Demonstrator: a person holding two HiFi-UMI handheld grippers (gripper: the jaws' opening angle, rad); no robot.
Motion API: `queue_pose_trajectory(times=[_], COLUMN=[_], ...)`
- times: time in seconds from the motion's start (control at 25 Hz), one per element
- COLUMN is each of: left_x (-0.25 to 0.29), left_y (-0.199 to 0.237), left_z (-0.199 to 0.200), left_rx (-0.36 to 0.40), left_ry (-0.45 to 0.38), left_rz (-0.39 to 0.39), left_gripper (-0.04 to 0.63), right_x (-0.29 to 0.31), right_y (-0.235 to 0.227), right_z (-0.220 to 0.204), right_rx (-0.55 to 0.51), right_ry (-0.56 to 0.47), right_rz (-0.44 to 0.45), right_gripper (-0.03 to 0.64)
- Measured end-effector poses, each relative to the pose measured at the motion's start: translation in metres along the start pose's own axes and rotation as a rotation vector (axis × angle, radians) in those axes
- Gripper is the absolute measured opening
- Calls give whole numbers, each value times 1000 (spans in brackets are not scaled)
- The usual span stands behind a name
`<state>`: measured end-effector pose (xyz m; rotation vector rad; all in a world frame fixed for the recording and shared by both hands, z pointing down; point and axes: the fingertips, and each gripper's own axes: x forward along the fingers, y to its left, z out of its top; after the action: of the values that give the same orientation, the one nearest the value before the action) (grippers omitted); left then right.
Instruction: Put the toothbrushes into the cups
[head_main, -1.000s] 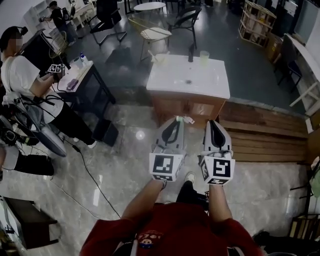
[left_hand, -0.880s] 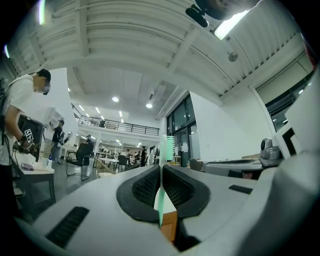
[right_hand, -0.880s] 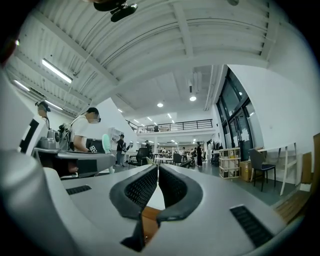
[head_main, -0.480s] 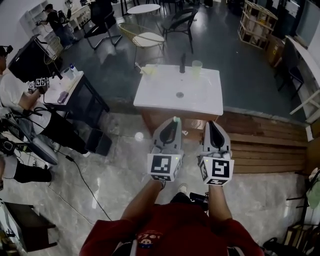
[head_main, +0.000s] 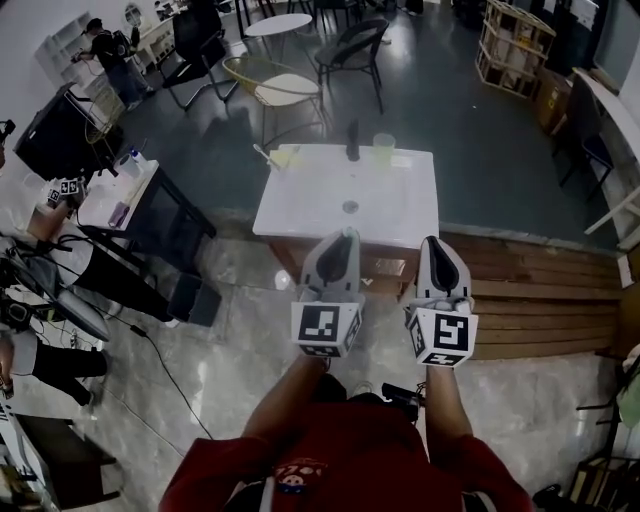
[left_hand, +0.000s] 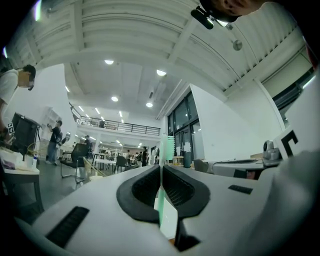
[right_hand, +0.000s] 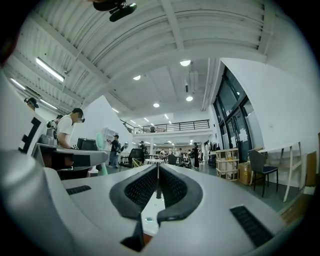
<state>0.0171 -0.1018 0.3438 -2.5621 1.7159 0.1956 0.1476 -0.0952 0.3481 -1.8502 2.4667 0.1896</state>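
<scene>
Between the closed jaws of the left gripper (head_main: 345, 237) stands a pale green toothbrush (left_hand: 160, 205). The pads press on its handle from both sides, and its bristle head rises past the jaw tips. I think the grip is low on the handle so that the long free part can go first into a cup. The right gripper (right_hand: 158, 172) has its jaws together with only a thin slit between them, and I see nothing held there. It is carried level and just beside the left one, probably only to stay out of the way.

Both grippers are on the near side of the white counter (head_main: 310, 205) and point toward it, with the jaw tips just at its near edge in the head view. At the far edge of the counter stand a pale yellow cup (head_main: 285, 157) on the left and a green cup (head_main: 384, 146) on the right, with a dark upright thing (head_main: 352, 140) between them. A thin stick leans out of the yellow cup; it is too small to tell if it is a brush. By my judgement the green toothbrush is not yet delivered, and the green cup seems the free one.
</scene>
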Motion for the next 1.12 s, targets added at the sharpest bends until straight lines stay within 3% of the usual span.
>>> queue_pose_trajectory(times=[0.36,1.12], left_x=[53,197], left_y=[27,165], left_z=[-17,-15], left_rx=[-20,-69], left_ry=[-6,-48], left_rz=[-29,-109], left_gripper=[40,40], right_x=[49,244], right_y=[0,29], right_z=[-21,-25], right_rx=[-19,-69], right_ry=[20,21], right_rz=[-5,-75], right_gripper=[31,31])
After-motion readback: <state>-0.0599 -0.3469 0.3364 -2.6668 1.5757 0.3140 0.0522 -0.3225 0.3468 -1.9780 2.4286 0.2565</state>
